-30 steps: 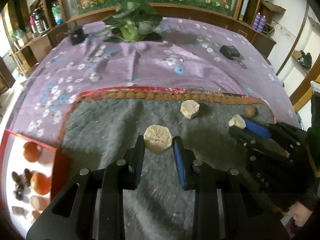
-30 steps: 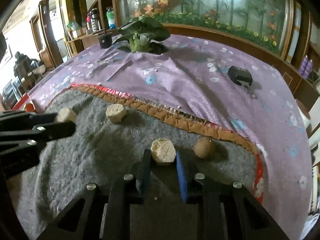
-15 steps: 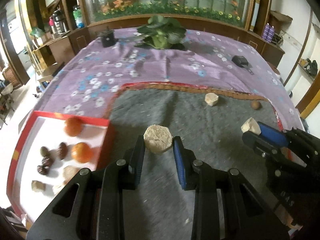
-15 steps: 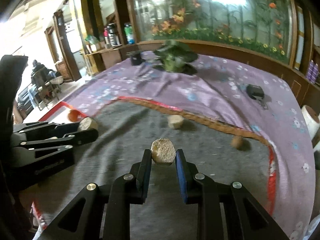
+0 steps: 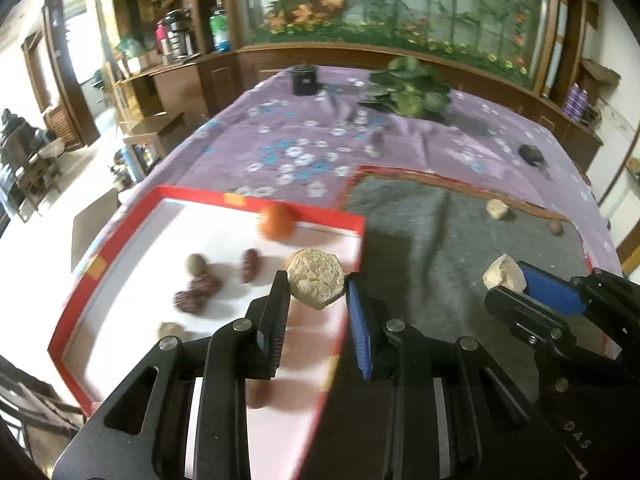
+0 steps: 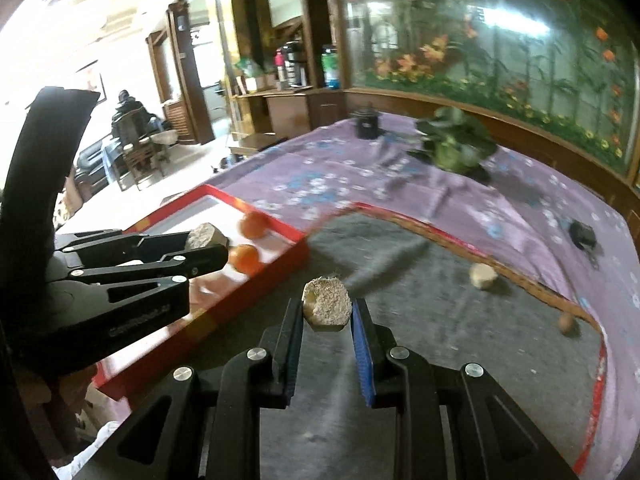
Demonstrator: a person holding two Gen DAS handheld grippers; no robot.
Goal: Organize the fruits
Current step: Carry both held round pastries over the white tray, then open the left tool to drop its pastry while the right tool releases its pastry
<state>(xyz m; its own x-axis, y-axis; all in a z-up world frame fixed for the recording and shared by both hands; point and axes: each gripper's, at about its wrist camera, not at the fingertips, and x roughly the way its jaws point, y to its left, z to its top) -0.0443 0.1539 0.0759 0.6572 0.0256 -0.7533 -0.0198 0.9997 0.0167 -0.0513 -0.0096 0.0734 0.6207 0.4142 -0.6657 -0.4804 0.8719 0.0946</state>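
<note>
Left gripper (image 5: 317, 294) fingers clench a pale chunk (image 5: 316, 285) over the red tray's (image 5: 336, 220) right edge; right gripper (image 6: 326, 312), clenching another chunk (image 6: 327, 309), sits right of it.

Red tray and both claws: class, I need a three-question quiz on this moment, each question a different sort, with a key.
1. True or false: the left claw holds a pale chunk over the red tray.
2. Multiple choice: the right claw with its chunk is above A) the tray, B) the grey mat, C) the purple cloth.
3. Fill in: besides the held ones, ___ loose pieces lie on the mat: a pale chunk and a small brown ball.

Key: 1 true; 2 B; 3 two.
</note>
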